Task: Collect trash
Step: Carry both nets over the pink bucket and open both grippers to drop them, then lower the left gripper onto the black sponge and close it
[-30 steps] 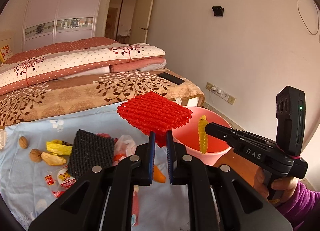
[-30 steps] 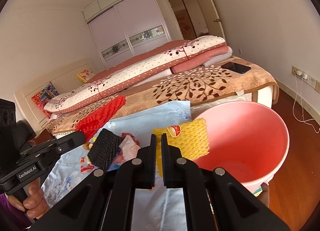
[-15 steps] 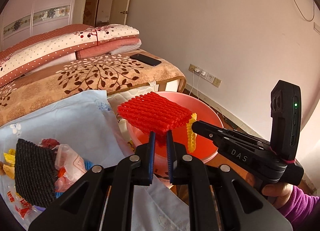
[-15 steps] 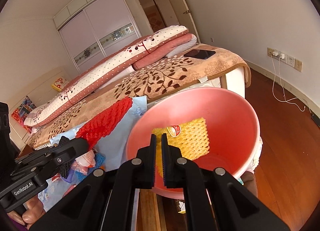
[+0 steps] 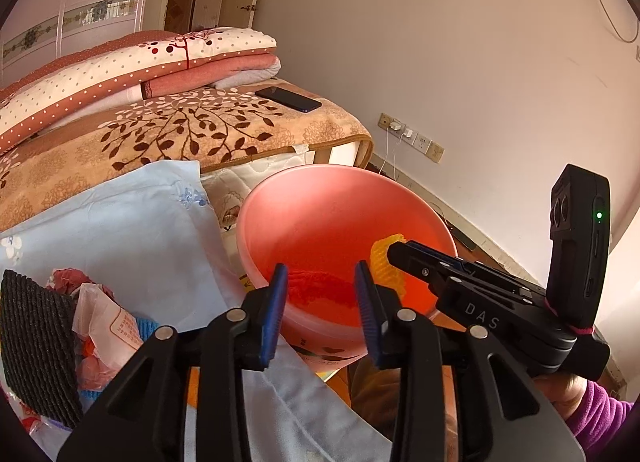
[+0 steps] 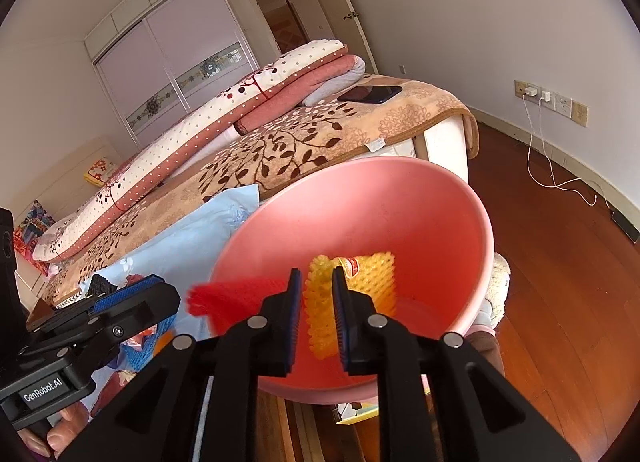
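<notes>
— While the left gripper (image 5: 321, 294) hangs over the basin (image 5: 280, 192), how do its jaws stand?

— They have just been opening and stand well apart. The red net (image 5: 320, 288) lies beyond them, down inside the basin, blurred, and no pad touches it.

— And the right gripper (image 6: 314, 304)?

— Its jaws have also just been opening, less widely. The yellow net (image 6: 320, 314) is seen between the blue pads (image 6: 295, 302), folded, but the pads do not press on it. It sits within the basin, a small red-and-white label (image 6: 352, 264) on its upper part.

— Where is the red net from the right wrist view?

— It (image 6: 236, 296) crosses the basin's near left rim (image 6: 224, 258), blurred, just left of the right gripper.

— What lies around the basin?

— A pale blue sheet (image 5: 132, 230) spreads to its left, carrying a black pad (image 5: 36, 346), a crumpled wrapper (image 5: 116, 330) and other scraps. Behind stands a bed under a leaf-patterned blanket (image 5: 180, 134), with a folded dotted quilt (image 5: 132, 62) and a phone (image 5: 288, 99) on it. A wood floor (image 6: 560, 262) runs to the right, with a white cable (image 6: 540, 158) hanging from a wall socket. A purple sleeve (image 5: 600, 414) shows behind the right gripper's handle.
</notes>
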`<state>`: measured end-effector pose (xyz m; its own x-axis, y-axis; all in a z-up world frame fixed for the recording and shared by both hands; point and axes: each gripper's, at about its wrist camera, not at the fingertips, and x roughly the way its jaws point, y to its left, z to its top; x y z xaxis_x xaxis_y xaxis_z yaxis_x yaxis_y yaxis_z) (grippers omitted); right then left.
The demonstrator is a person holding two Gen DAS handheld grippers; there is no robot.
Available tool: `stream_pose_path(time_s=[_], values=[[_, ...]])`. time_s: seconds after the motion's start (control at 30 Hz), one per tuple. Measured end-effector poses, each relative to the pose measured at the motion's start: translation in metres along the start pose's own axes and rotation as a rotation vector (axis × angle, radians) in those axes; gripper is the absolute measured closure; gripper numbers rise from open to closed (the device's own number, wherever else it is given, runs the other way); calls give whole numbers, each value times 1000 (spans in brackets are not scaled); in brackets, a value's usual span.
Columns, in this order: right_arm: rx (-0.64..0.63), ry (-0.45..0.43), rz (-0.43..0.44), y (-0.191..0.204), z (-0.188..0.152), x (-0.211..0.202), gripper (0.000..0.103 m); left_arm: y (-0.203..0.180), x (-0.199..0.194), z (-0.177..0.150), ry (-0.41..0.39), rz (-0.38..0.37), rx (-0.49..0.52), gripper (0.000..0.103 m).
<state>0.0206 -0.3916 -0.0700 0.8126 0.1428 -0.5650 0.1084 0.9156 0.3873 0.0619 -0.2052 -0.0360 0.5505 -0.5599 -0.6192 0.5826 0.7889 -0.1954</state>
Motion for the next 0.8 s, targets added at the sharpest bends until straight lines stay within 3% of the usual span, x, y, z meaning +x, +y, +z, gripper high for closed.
stream_pose_path(time_s=[0.13, 0.4, 0.8], values=[[-9, -14, -10, 2, 0, -3, 65, 5, -4, 1, -7, -2, -15, 68], [-38, -36, -8, 18, 0, -17, 58, 10, -26, 1, -51, 11, -31, 68], [-137, -69, 46, 80, -12, -44, 52, 35, -78, -6, -134, 92, -84, 68]])
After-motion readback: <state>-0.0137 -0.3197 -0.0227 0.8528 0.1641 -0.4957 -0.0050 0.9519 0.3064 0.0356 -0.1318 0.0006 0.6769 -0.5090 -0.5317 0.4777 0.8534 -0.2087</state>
